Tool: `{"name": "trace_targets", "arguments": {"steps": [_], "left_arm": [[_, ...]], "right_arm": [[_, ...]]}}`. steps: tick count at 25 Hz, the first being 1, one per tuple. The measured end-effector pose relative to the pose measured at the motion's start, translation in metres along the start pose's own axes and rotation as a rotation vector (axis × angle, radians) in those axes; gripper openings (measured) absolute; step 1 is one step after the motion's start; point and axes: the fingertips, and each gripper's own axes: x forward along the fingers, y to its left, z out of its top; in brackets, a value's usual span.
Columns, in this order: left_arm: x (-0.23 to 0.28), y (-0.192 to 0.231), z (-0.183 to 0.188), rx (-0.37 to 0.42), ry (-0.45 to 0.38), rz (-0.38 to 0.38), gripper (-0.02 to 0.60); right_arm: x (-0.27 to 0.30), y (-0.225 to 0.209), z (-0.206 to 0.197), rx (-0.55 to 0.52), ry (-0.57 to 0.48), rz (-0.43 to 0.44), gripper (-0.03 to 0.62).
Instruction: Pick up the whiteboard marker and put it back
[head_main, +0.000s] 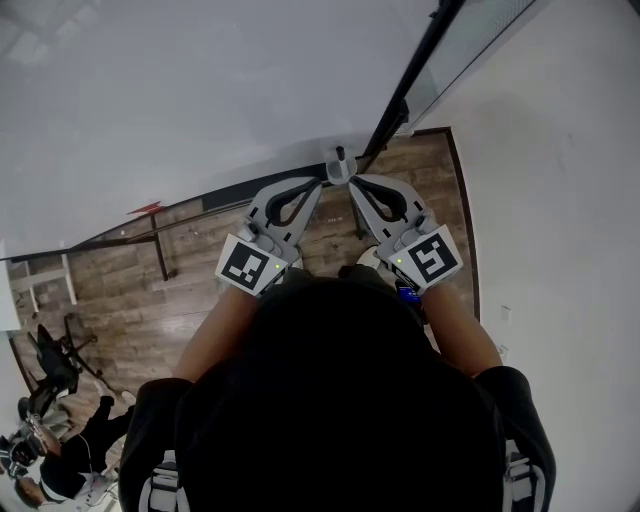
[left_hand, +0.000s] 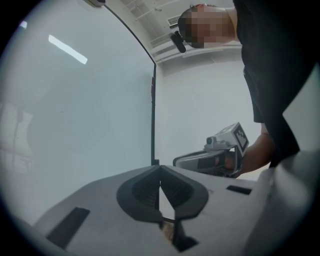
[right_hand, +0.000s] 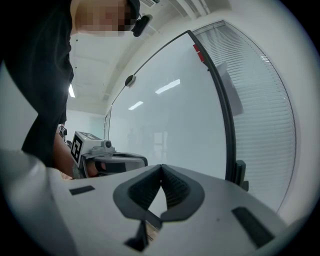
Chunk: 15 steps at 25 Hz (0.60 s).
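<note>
I cannot make out the whiteboard marker for certain in any view. A small dark stub (head_main: 340, 154) stands just beyond the two gripper tips, and I cannot tell what it is. My left gripper (head_main: 320, 183) and right gripper (head_main: 354, 184) are held side by side, pointing level at the whiteboard (head_main: 200, 90). In the left gripper view the left gripper (left_hand: 160, 168) has its pads meeting with nothing between them. The right gripper (right_hand: 161, 167) looks the same in its own view, shut and empty. Each gripper shows in the other's view: the right gripper (left_hand: 220, 155) and the left gripper (right_hand: 107, 160).
The whiteboard's black frame (head_main: 410, 80) runs diagonally at the right, with a dark bracket (right_hand: 241, 172) on it. Window blinds (right_hand: 265, 110) lie beyond the frame. Below is a wooden floor (head_main: 200, 290). A stand (head_main: 55, 360) and a seated person (head_main: 50, 455) are at the lower left.
</note>
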Motion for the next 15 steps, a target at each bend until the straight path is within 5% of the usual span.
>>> {"name": "trace_targets", "arguments": {"steps": [15], "left_arm": [[-0.0009, -0.0025, -0.004, 0.026, 0.004, 0.017, 0.005]], "right_arm": [[-0.0026, 0.002, -0.0038, 0.011, 0.007, 0.019, 0.0]]}}
